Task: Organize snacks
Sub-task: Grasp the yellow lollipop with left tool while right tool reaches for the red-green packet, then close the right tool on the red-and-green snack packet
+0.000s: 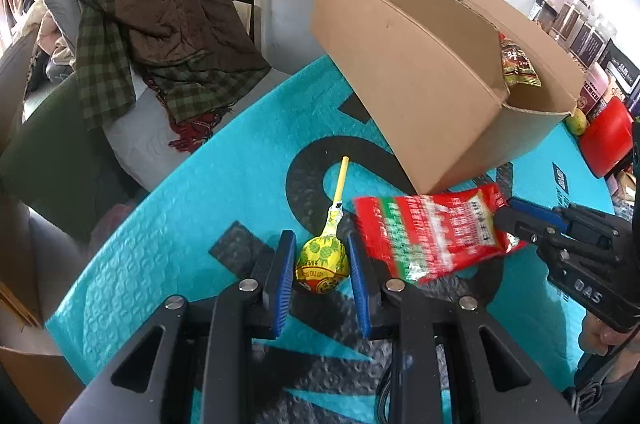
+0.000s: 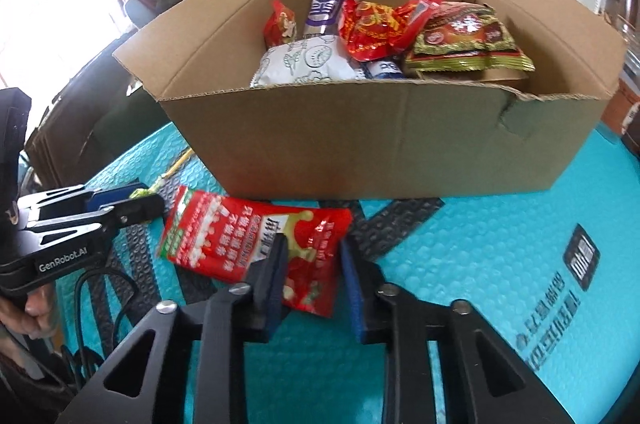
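Observation:
A yellow-wrapped lollipop (image 1: 322,264) with a yellow stick lies on the teal mat (image 1: 192,224). My left gripper (image 1: 320,264) is open with its blue pads on either side of the candy head, a small gap showing. A red snack packet (image 1: 432,236) lies flat just right of it, in front of the cardboard box (image 1: 420,95). In the right wrist view my right gripper (image 2: 312,264) is open around the near edge of the red packet (image 2: 248,240). The box (image 2: 380,143) holds several snack bags (image 2: 460,39). The left gripper (image 2: 120,207) shows there at the left.
Blankets and clothes (image 1: 152,23) are piled on a seat beyond the mat's far left edge. Jars and boxes (image 1: 580,35) line the wall at the right, with a red container (image 1: 608,139) beside the box. The mat (image 2: 500,264) is bare right of the packet.

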Motion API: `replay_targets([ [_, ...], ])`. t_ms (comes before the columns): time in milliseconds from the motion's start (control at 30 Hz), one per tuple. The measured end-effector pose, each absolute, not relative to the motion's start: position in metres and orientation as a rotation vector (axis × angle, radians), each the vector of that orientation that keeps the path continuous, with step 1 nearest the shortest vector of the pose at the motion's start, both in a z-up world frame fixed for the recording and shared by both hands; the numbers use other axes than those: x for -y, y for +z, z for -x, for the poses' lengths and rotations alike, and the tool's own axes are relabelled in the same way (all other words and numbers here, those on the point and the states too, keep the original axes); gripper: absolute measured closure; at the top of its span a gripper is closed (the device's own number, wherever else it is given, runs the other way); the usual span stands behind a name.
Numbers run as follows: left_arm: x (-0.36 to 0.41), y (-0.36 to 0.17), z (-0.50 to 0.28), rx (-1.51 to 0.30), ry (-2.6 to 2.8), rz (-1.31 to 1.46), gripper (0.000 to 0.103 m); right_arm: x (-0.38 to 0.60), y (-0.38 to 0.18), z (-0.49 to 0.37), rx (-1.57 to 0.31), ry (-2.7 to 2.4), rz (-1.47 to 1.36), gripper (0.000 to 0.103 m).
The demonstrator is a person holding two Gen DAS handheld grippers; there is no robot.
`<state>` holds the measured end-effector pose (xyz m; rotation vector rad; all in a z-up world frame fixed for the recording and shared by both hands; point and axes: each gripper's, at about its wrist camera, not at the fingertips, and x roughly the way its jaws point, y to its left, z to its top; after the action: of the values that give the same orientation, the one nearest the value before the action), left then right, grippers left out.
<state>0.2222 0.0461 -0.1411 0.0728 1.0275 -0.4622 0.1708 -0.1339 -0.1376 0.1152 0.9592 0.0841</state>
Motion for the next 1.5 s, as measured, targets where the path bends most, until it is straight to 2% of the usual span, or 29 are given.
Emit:
replay_targets([
  [467, -0.051, -0.135, -0.174, -1.046, -0.49, -0.037, 0.077, 0.131, -0.137, -0.117, -0.969, 0.018, -0.097, 0.092],
  [533, -0.048, -0.134, -0.165, -1.044, -0.505, -0.043, 0.077, 0.131, -0.136, -0.103, -0.975, 0.005, -0.099, 0.098],
  [867, -0.05, -0.132, -0.121, -1.058, -0.527, -0.015, 0.077, 0.128, -0.136, -0.064, -0.962, 0.03, -0.135, 0.097],
  [933, -0.052, -0.129, -0.114, -1.042, -0.507, -0.017, 0.077, 0.126, -0.132, -0.06, -0.954, 0.038, -0.097, 0.086],
  [1000, -0.055, -0.126, -0.11, -1.026, -0.493, -0.015, 0.077, 0.121, -0.128, -0.06, -0.94, 0.069, -0.063, 0.037],
  [1033, -0.056, -0.124, -0.109, -1.022, -0.492, -0.009, 0.077, 0.118, -0.125, -0.06, -0.919, 0.098, -0.045, 0.03],
  [1267, -0.062, -0.118, -0.11, -0.995, -0.434, 0.019, 0.077, 0.093, -0.116, -0.081, -0.887, 0.214, 0.204, 0.027],
  [1500, -0.062, -0.119, -0.112, -1.003, -0.373, 0.027, 0.077, 0.084, -0.118, -0.112, -0.903, 0.353, 0.3, 0.022],
])
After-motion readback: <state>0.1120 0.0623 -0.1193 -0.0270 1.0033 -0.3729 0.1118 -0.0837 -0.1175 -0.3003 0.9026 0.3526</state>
